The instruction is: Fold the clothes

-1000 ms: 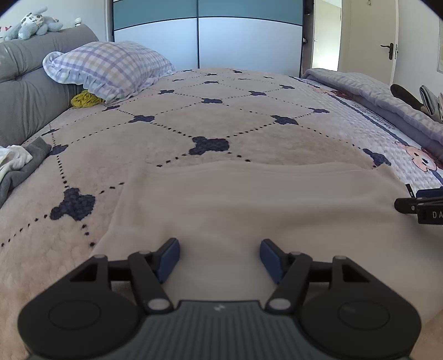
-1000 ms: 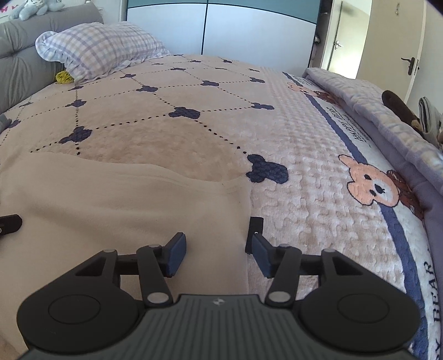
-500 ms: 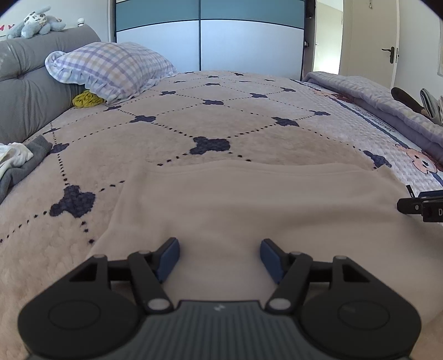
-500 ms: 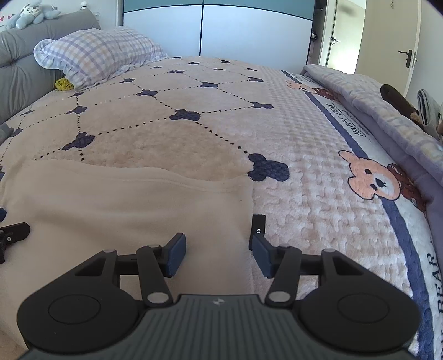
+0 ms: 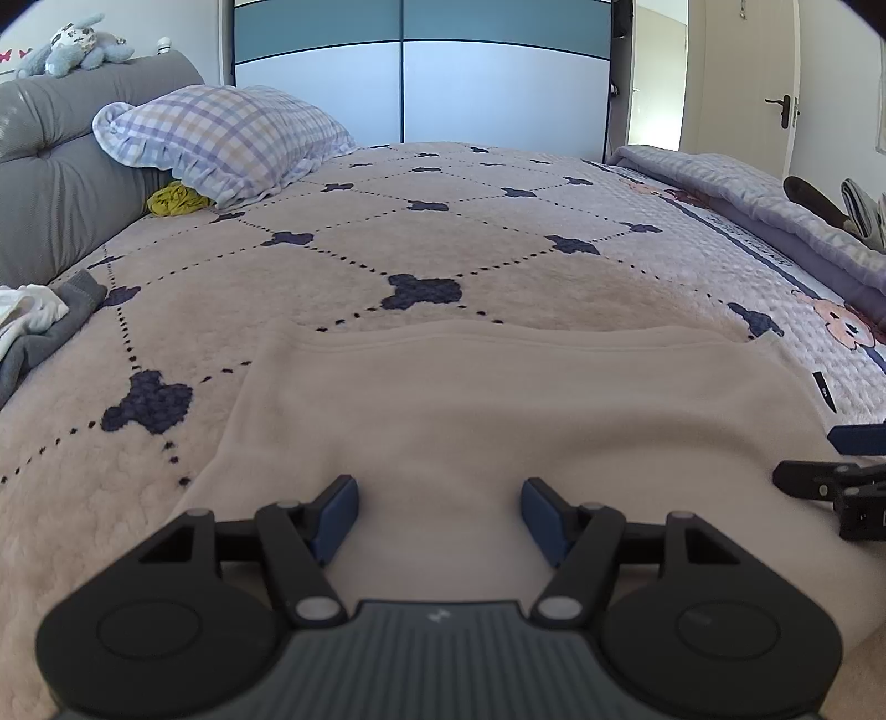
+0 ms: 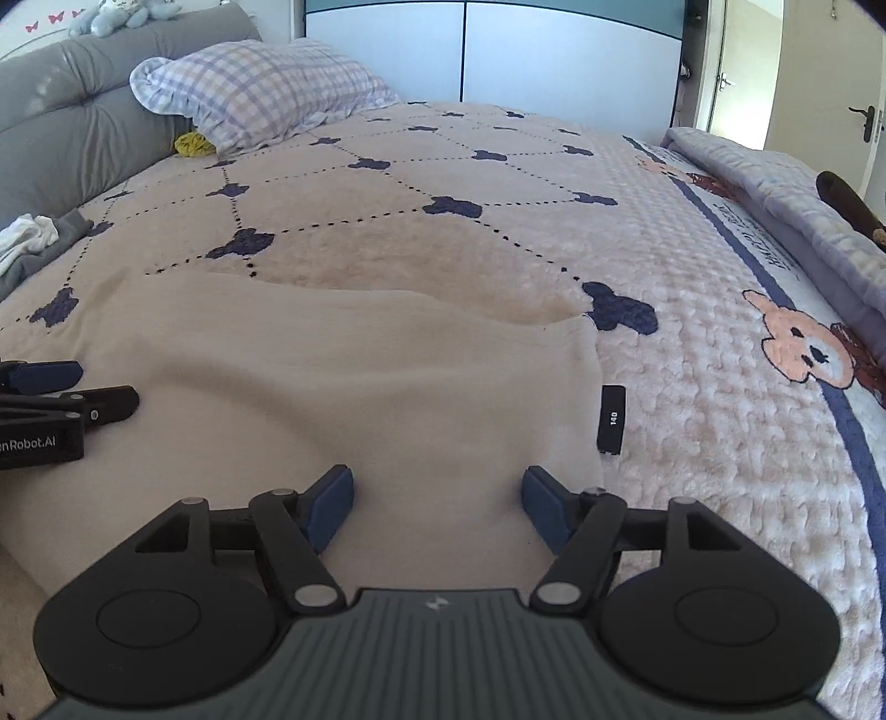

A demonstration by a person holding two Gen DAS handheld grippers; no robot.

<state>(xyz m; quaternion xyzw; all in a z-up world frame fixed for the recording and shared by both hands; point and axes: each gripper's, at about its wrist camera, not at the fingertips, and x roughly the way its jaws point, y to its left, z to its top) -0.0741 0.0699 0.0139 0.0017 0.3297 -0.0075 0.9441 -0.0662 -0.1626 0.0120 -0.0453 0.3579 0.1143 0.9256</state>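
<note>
The left gripper [image 5: 440,512] is held low over the near part of a beige garment [image 5: 515,410], its blue pads spread apart with nothing pinched between them. The right gripper [image 6: 437,507] is likewise unclenched; its jaws have just been opening, and only flat cloth is seen in the gap, near the garment's right edge, where a black tag [image 6: 611,419] sticks out onto the bedspread. The garment is laid flat across the near side of the bed, its far hem slightly wavy, and each gripper is seen from the other's camera at the cloth's side. The surface beneath is a fluffy pinkish bedspread [image 5: 498,249] marked with dotted diamond lines and dark blue clover shapes; along its right side a blue stripe and a cartoon bear [image 6: 803,346] are stitched. Further right a lilac quilt [image 5: 775,205] is bunched along the bed's edge. At the left a grey padded headboard [image 5: 61,166] is seen, with a checked pillow [image 5: 227,138] leaning against it, a yellow cloth [image 5: 177,199] tucked under the pillow, and a plush toy [image 5: 72,47] set on top. A small heap of white and grey clothes [image 5: 39,327] is left by the headboard. Behind the bed a blue and white wardrobe [image 5: 426,72] fills the wall, and a door [image 5: 775,94] is seen to its right.
</note>
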